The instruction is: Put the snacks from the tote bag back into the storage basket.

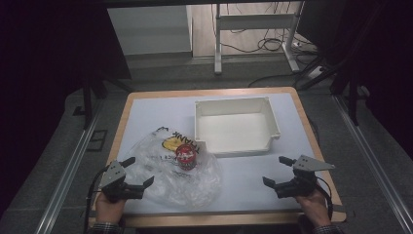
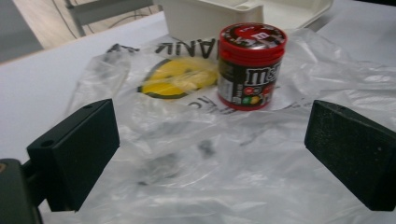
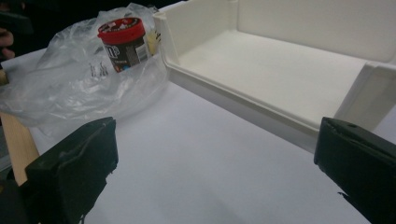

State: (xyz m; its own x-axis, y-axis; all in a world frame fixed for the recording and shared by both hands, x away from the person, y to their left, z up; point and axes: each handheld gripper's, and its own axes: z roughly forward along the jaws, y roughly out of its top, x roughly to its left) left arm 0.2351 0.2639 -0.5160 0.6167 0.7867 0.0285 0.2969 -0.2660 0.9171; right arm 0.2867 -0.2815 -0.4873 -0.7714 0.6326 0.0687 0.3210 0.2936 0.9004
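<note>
A red-lidded candy jar stands upright on a crumpled clear plastic bag with a yellow smiley print, left of the table's middle. A white open bin sits behind and right of the jar, with nothing in it. My left gripper is open at the bag's near left edge, its jaws wide over the plastic. At the front right, my right gripper is open above bare table.
The white table top has a wooden rim at the front. Beyond the far edge are a dark floor, a desk frame and cables.
</note>
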